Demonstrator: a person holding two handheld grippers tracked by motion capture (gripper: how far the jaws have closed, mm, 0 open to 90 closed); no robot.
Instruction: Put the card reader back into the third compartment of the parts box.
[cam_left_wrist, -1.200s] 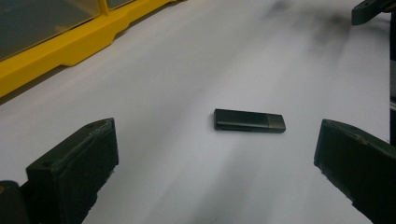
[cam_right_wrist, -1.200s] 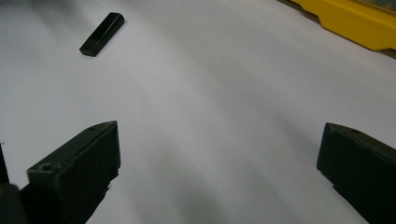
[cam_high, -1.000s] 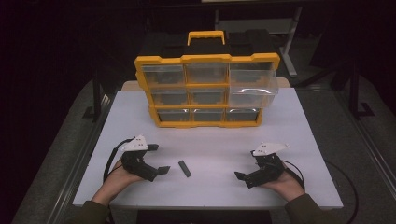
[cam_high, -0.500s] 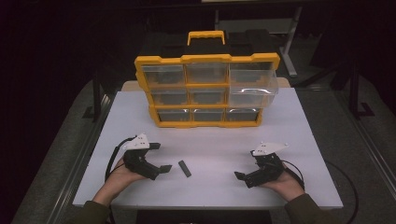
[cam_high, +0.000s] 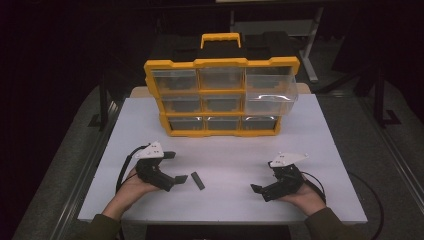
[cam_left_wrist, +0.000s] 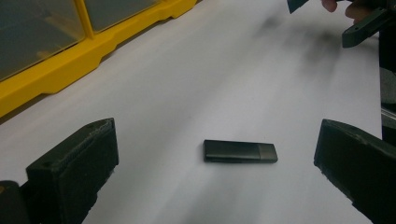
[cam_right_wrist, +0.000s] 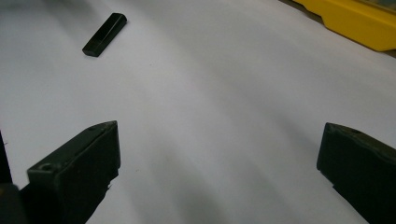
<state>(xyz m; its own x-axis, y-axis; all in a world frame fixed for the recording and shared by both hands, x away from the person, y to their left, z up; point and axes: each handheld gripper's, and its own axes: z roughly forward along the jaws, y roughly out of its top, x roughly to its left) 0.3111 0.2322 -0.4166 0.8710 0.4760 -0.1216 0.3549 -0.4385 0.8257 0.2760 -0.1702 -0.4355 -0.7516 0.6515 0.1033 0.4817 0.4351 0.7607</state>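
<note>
A small black flat stick (cam_high: 198, 180) lies on the white table top (cam_high: 225, 150) near the front, between my two hands. My left gripper (cam_high: 175, 167) is just left of it, open, one jaw tip close beside the stick's near end. In the left gripper view the stick (cam_left_wrist: 240, 151) lies crosswise ahead between the wide-apart jaws of the left gripper (cam_left_wrist: 215, 137), touching neither. My right gripper (cam_high: 263, 177) rests open at the front right, nothing between its jaws. In the right gripper view, the right gripper (cam_right_wrist: 219, 137) faces bare table and the stick (cam_right_wrist: 104, 34) lies far off at upper left.
A yellow organizer case (cam_high: 222, 97) with clear drawers stands upright at the back of the table, its top-right drawer (cam_high: 270, 95) pulled out. Its yellow base (cam_left_wrist: 60, 70) runs along the left gripper view's upper left. The right-hand gripper (cam_left_wrist: 364, 25) appears at that view's top right.
My left gripper has crept right toward the stick, so its jaw tip is now close to it. The stick and the right gripper have not moved.
</note>
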